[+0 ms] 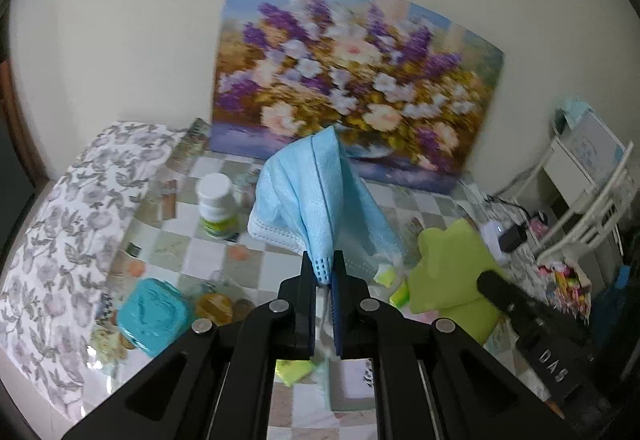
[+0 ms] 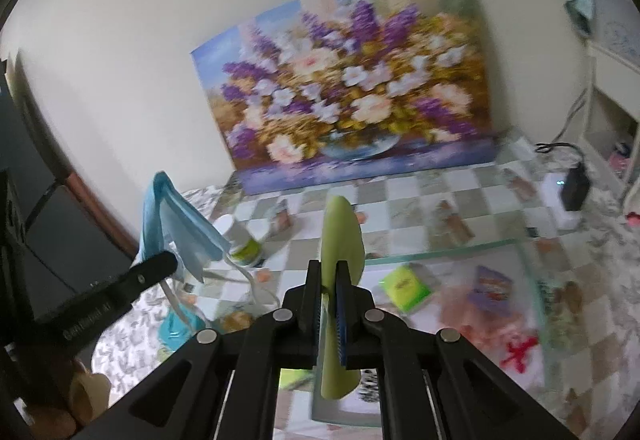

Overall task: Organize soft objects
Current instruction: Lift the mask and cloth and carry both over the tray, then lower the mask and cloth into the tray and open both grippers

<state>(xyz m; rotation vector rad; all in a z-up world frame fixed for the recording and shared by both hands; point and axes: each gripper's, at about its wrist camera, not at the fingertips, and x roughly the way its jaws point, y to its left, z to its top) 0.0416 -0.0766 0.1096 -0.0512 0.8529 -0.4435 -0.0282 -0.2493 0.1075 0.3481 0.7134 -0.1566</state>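
Note:
A light blue face mask (image 1: 316, 192) hangs bunched above the table, pinched by one edge in my left gripper (image 1: 323, 268), which is shut on it. In the right wrist view the same blue mask (image 2: 176, 228) shows at the left, with white ear loops dangling. My right gripper (image 2: 329, 280) is shut on a flat light green soft piece (image 2: 342, 236), held edge-on above the checkered table (image 2: 440, 200). From the left wrist view this green piece (image 1: 448, 260) has a lobed outline, and the right gripper's black body enters from the lower right.
A white pill bottle (image 1: 216, 206), a teal lidded box (image 1: 154, 314) and small yellow-green packets (image 2: 406, 286) lie on the table. A flower painting (image 1: 352, 80) leans on the back wall. A floral cloth (image 1: 68, 220) covers the left side; a white rack (image 1: 588, 192) stands right.

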